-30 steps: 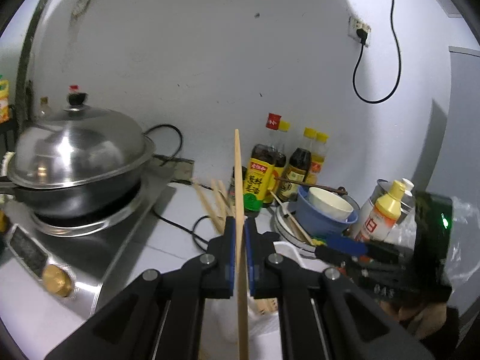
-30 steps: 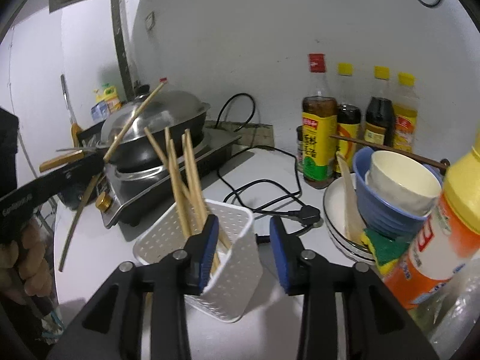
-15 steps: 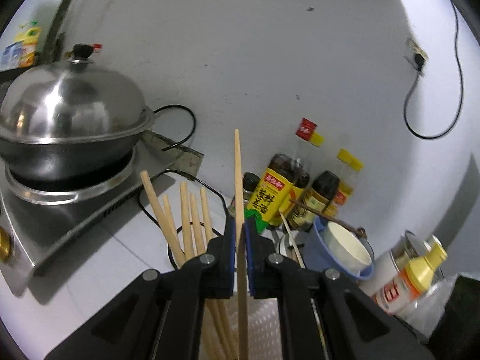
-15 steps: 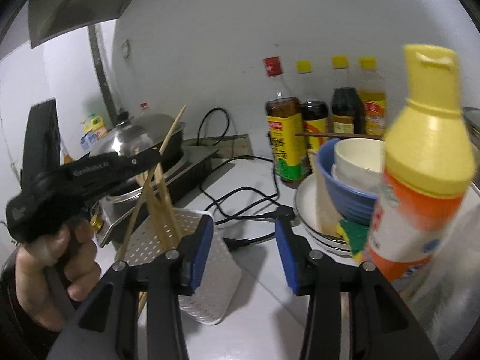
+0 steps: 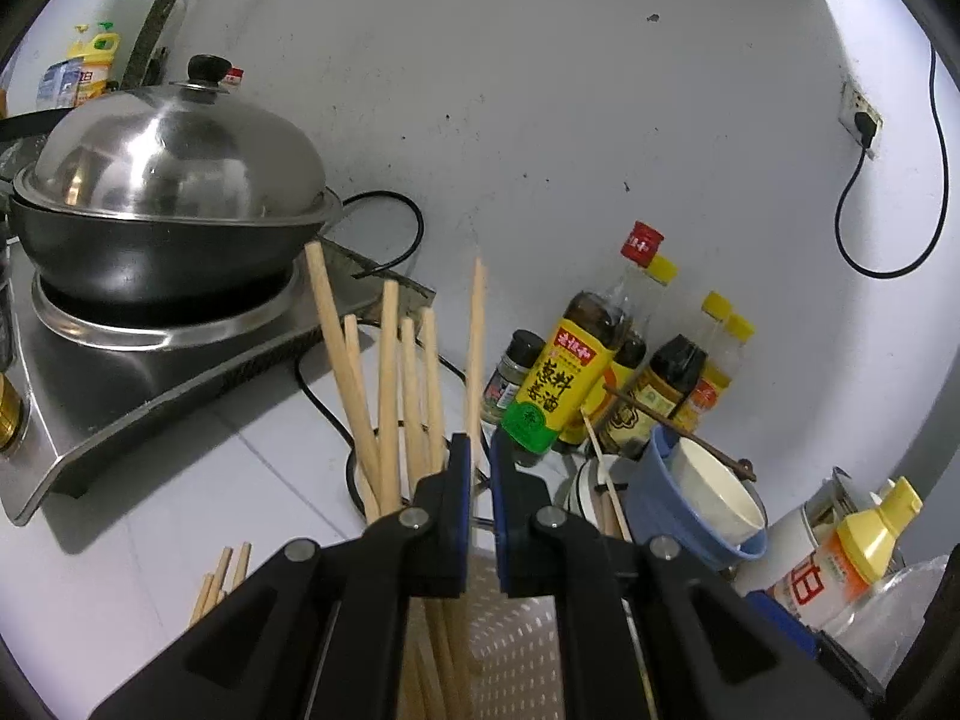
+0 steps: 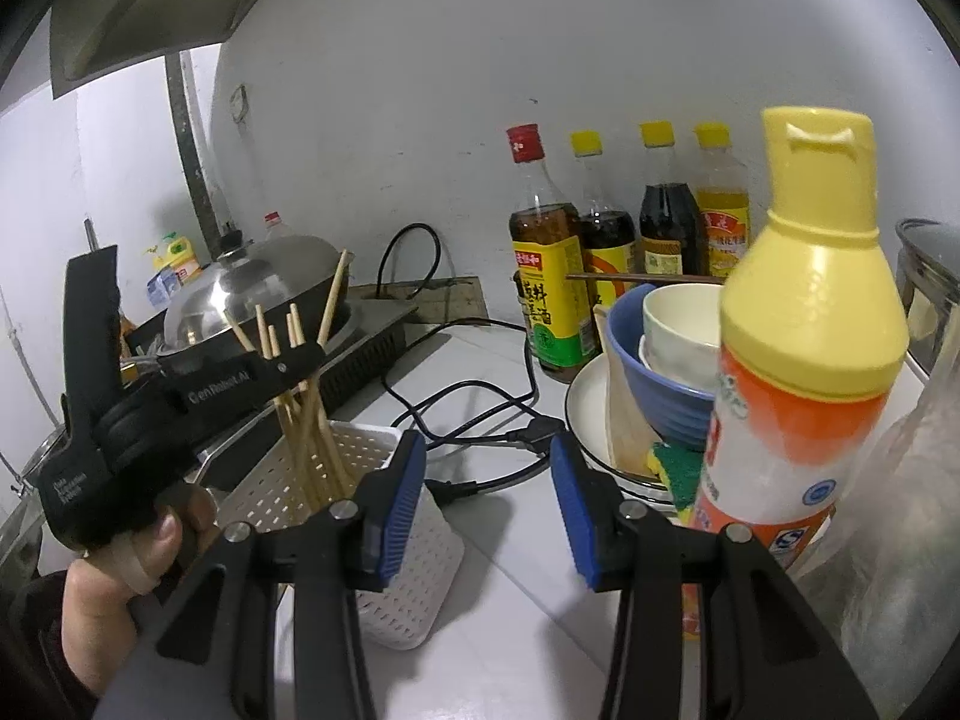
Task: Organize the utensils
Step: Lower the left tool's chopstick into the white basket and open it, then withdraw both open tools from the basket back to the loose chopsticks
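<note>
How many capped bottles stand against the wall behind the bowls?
4: a red-capped bottle on the left, then three yellow-capped ones rightward. The nearer squeeze bottle may hide more.

My left tool [image 5: 477,468] over the basket [image 6: 414,588] with a chopstick [image 5: 476,348] pinched, more chopsticks [image 5: 390,384] in the basket, wok [image 5: 156,234] on the cooker [image 5: 150,372] left, bottles [image 6: 624,240] behind bowls [image 6: 654,372] right, loose chopsticks [image 5: 219,576] on the counter [image 5: 150,516].

- Pale tan wooden chopsticks [image 5: 390,384]
- White perforated plastic utensil basket [image 6: 396,594], dotted with small holes
- Black left gripper [image 5: 477,480] with blue pads
- Blue ceramic bowl [image 6: 624,354] holding a cream cup
- Yellow-capped orange-and-white squeeze bottle [image 6: 804,360] at three o'clock
- Shiny silver domed wok lid [image 5: 168,150], black knob
</note>
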### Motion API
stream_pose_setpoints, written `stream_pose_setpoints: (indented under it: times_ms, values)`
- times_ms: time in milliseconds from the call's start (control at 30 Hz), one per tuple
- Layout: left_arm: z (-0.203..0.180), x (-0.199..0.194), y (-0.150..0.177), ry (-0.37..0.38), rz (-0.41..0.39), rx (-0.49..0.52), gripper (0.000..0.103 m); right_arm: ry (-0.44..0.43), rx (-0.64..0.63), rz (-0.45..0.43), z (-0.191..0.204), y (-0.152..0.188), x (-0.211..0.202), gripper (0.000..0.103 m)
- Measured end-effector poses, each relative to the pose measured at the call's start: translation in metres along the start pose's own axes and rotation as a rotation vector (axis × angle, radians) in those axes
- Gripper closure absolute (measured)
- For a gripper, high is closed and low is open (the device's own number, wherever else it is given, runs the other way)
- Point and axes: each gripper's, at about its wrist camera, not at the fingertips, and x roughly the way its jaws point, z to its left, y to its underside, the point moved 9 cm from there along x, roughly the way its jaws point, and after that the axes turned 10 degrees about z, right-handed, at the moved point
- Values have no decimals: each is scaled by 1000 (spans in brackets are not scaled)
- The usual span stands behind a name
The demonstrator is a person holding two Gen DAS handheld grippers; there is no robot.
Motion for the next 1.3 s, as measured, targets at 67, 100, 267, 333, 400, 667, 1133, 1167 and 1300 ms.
stream_pose_setpoints:
  times_ms: [67,100,267,333,400,667,1133,1167,1300]
  values:
    - [-1,0,4,11,27,8,97,-1,-6,-4,2,0,0,62]
    - [-3,0,7,15,35,12,96,-2,-10,-5,4,1,-1,62]
    - [-5,-8,14,30,65,39,77,-5,-8,-12,4,1,-3,62]
    - [-6,-15,14,40,70,61,72,-7,-6,-12,4,2,-4,62]
    - [-5,-26,14,42,67,88,64,-13,-7,-12,5,2,-4,62]
    - [11,-70,11,39,45,176,49,-6,-23,13,12,1,3,62]
    - [70,-125,30,60,78,233,46,66,-89,30,58,-5,-35,62]
    - [76,-127,32,62,83,228,46,75,-101,35,64,-3,-38,62]
    - [104,-133,36,71,95,196,46,103,-128,56,82,6,-43,62]
